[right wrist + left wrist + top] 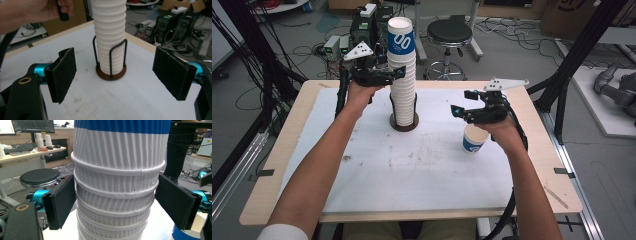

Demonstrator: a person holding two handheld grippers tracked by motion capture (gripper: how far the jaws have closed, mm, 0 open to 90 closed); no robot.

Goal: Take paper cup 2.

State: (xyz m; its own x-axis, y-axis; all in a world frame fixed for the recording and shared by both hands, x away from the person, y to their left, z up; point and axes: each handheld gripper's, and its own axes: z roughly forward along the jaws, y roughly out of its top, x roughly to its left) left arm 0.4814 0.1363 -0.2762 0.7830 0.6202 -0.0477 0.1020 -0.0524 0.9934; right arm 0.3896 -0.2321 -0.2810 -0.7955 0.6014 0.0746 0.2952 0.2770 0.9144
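Observation:
A tall stack of white ribbed paper cups (403,75), the top one with a blue band, stands in a black wire holder on a round brown base (404,125) at the back middle of the white mat. My left gripper (398,73) reaches in from the left at the stack's upper part. In the left gripper view both black pads (62,200) lie against the sides of the stack (117,182), just under a cup rim. A single blue-and-white cup (474,138) stands upright on the mat to the right. My right gripper (462,102) hovers just above it, open, with nothing between its jaws (117,75). It faces the stack (110,37).
The mat lies on a wooden table (287,150) whose edges show all round. Behind the table stand a black stool (449,32) and computer gear (367,25) amid cables on the floor. Black frame posts (582,50) rise at both sides.

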